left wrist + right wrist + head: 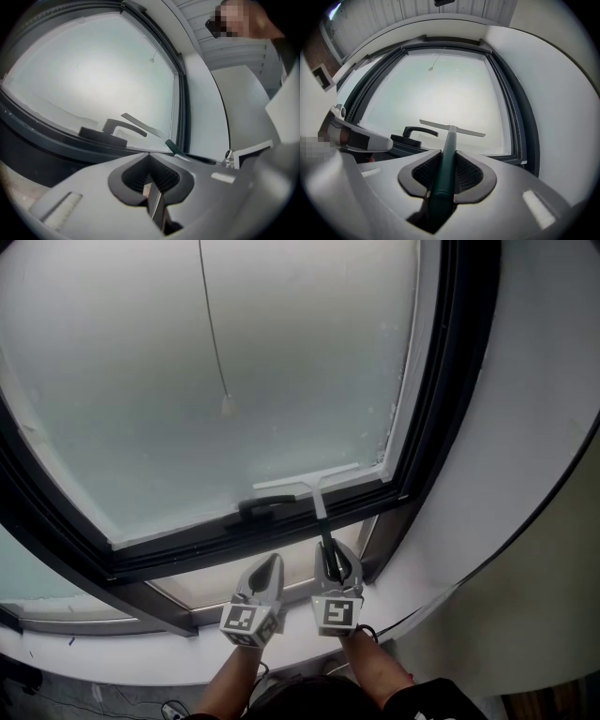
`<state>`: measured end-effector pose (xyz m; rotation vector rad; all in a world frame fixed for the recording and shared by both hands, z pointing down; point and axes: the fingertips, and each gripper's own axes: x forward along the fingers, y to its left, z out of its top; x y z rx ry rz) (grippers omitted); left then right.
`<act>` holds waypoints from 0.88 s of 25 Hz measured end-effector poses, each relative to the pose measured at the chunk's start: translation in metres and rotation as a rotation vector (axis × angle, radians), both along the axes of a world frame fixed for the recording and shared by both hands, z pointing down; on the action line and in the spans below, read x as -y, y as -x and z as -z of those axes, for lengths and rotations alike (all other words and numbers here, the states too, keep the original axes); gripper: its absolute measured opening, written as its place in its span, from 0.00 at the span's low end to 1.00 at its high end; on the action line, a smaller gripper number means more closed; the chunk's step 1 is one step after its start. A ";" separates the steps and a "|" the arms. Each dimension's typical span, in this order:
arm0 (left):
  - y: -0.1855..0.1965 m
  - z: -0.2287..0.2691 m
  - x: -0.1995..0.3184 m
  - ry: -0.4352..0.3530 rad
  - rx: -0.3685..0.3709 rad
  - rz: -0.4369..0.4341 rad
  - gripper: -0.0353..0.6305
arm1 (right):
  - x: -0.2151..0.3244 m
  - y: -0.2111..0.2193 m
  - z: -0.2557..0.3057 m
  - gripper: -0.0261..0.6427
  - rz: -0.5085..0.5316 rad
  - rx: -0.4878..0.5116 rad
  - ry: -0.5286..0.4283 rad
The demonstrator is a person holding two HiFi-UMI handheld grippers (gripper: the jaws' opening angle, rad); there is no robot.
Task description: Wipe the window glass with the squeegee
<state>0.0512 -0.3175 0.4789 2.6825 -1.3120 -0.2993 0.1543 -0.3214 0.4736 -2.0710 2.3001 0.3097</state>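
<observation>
- Head view: your right gripper [330,561] is clenched around the dark green handle of the squeegee [317,501], down at 6 o'clock.
- The handle runs up toward 12 o'clock and turns pale at the neck. It ends in a thin whitish blade [305,482] that lies crosswise on the window glass [216,352], low on the pane and just above the bottom frame.
- The black window handle [267,505] sits just beside the blade's left end, at its 8 o'clock.
- A thin cord [214,334] with a small pull hangs over the glass toward 11 o'clock.
- Your left gripper [270,566] hangs just beside the right one, at its 9 o'clock.
- Left gripper view: your left gripper [149,157] has its jaws pressed together on nothing. The squeegee's blade [139,124] lies on the glass ahead, and a bit of green handle [172,147] shows at 2 o'clock of the jaws.
- Right gripper view: the jaws of your right gripper [446,161] grip the green handle on both sides. The handle points straight to 12 o'clock, and the pale blade [452,128] lies flat across the frosted pane, tilted slightly down to the right.
</observation>
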 end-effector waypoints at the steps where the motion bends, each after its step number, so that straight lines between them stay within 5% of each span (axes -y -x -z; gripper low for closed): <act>1: 0.000 -0.001 0.000 -0.001 0.003 -0.003 0.05 | 0.000 0.000 -0.001 0.19 0.001 -0.001 0.002; 8: 0.014 0.022 -0.005 -0.060 -0.014 -0.004 0.05 | -0.012 0.002 0.055 0.18 -0.004 0.012 -0.132; 12: 0.027 0.048 -0.009 -0.150 0.052 -0.027 0.05 | -0.011 0.014 0.149 0.18 0.014 0.003 -0.313; 18: 0.063 0.129 -0.008 -0.298 -0.042 -0.005 0.05 | 0.015 0.051 0.298 0.18 0.045 -0.049 -0.549; 22: 0.086 0.159 -0.007 -0.355 -0.024 0.014 0.05 | 0.033 0.080 0.374 0.18 0.054 -0.062 -0.637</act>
